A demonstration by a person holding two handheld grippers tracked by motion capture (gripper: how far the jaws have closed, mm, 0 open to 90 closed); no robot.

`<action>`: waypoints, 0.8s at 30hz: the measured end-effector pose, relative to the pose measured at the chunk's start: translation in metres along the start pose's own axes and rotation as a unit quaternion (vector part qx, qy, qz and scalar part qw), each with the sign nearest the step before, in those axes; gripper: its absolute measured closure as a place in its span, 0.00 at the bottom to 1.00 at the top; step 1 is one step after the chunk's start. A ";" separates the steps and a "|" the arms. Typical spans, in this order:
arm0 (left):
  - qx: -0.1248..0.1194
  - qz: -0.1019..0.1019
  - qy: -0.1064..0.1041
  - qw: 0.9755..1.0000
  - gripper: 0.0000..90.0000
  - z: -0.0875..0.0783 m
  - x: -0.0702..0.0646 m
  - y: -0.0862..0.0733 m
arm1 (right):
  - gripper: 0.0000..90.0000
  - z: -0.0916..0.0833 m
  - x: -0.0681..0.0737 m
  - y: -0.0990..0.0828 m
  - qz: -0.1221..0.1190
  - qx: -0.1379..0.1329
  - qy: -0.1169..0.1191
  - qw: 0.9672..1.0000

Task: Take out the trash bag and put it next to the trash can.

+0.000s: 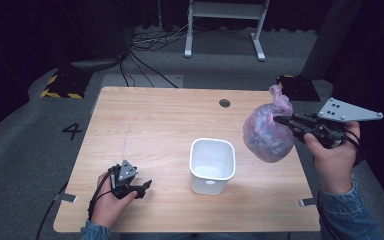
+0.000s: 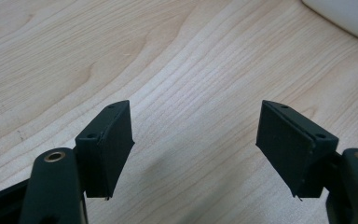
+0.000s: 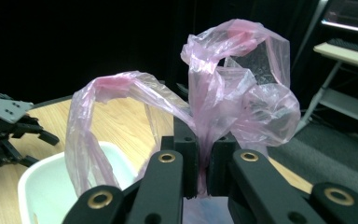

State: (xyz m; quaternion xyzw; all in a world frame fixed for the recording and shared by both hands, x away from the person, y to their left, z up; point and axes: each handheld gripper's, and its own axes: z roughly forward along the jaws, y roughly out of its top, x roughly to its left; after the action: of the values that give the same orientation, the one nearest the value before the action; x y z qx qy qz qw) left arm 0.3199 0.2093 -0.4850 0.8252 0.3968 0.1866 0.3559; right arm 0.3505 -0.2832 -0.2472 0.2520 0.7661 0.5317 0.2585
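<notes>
High view shows the bag (image 1: 268, 131), pink and filled, hanging in the air over the worktop's (image 1: 150, 125) right edge, its gathered neck clamped in the right gripper (image 1: 283, 120). Just left of it, near the front edge, stands the bin (image 1: 212, 165), white and open-topped. The left gripper (image 1: 142, 187) rests near the front left corner, jaws apart with nothing between them. To do this well, I judge the bag should be carried until it hangs centred over the bin's mouth, then lowered inside before the neck is let go, so it doesn't catch the rim.
</notes>
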 end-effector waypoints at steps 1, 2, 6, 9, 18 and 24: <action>-0.001 0.000 0.000 1.000 0.29 0.000 0.000 0.000 | 0.95 0.000 -0.002 -0.003 0.003 0.003 -0.002 1.000; 0.000 0.000 0.000 1.000 0.29 0.000 0.000 0.000 | 0.95 0.000 -0.004 -0.007 0.008 0.007 -0.004 1.000; 0.000 0.001 -0.002 1.000 0.29 0.001 0.000 0.000 | 0.95 0.003 -0.008 -0.018 0.016 0.022 -0.005 1.000; 0.000 0.000 -0.002 1.000 0.29 0.001 0.000 0.000 | 0.95 0.009 -0.011 -0.028 0.021 0.037 -0.010 0.999; 0.005 -0.004 -0.001 1.000 0.28 0.002 0.002 -0.004 | 0.94 0.026 -0.028 -0.059 0.053 0.074 -0.016 0.996; 0.007 -0.006 0.000 1.000 0.28 0.002 0.003 -0.005 | 0.94 0.043 -0.032 -0.077 0.066 0.095 -0.008 0.993</action>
State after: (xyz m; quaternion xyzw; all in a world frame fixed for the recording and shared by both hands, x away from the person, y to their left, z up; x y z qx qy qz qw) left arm 0.3202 0.2125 -0.4897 0.8253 0.4031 0.1814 0.3514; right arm 0.3940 -0.2985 -0.3292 0.3295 0.7928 0.4706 0.2039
